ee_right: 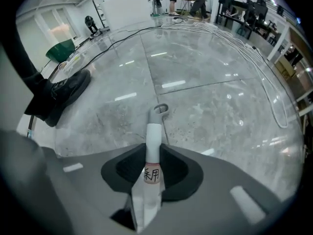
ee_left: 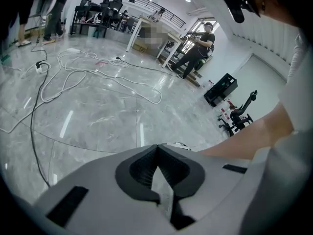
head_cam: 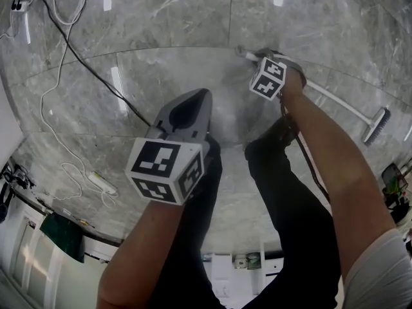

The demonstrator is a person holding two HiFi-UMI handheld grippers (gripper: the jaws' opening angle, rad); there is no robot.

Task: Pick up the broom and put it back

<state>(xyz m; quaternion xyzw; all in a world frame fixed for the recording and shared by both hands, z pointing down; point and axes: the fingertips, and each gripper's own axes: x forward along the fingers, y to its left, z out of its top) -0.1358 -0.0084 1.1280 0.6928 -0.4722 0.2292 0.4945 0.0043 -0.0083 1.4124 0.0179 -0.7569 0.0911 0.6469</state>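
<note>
The broom (head_cam: 335, 99) lies flat on the grey marble floor, its brush head (head_cam: 376, 126) at the right and its white handle running up-left. My right gripper (head_cam: 267, 55) is down at the handle's end, beyond its marker cube (head_cam: 268, 77). In the right gripper view the handle (ee_right: 154, 131) passes between the jaws of the right gripper (ee_right: 153, 147), which are shut on it, just behind the hang loop (ee_right: 160, 109). My left gripper (head_cam: 205, 93) hovers at centre-left, apart from the broom. Its jaws meet in the left gripper view (ee_left: 156, 147), shut on nothing.
Black and white cables (head_cam: 64, 69) and a power strip (head_cam: 103, 183) lie on the floor at the left. The person's black shoes (head_cam: 270, 140) stand near the handle. Far off are more cables (ee_left: 88, 72), tables (ee_left: 98, 13), a black crate (ee_left: 221, 89) and a standing person (ee_left: 198, 48).
</note>
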